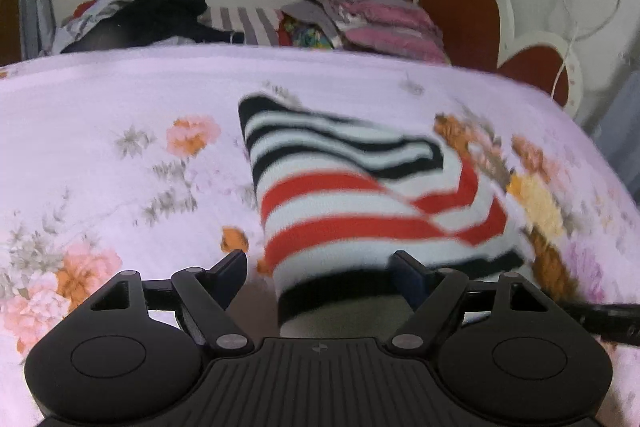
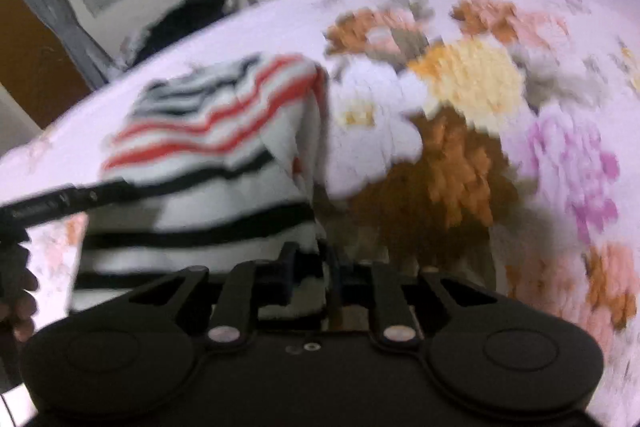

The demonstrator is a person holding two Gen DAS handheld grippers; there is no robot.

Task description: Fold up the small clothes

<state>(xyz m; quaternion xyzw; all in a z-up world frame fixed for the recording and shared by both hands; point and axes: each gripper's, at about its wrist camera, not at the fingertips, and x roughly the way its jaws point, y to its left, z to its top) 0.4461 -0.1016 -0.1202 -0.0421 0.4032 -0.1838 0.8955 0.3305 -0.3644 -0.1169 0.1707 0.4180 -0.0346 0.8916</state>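
Observation:
A small knitted garment (image 1: 360, 195) with black, white and red stripes lies on a pink floral bedspread (image 1: 120, 107), its right side folded over itself. My left gripper (image 1: 320, 265) stands wide open over the garment's near edge, and its left finger (image 1: 236, 263) is clear of the cloth. In the blurred right wrist view, my right gripper (image 2: 311, 267) has its fingers close together with the garment's (image 2: 200, 131) white edge between them. Part of the left gripper (image 2: 60, 205) crosses that view at the left.
Behind the bed lie a dark heap of clothes (image 1: 160, 15) and a stack of folded pink fabrics (image 1: 380, 23). A red and white headboard (image 1: 464, 7) stands at the right. A person's hand (image 2: 20, 291) shows at the left edge.

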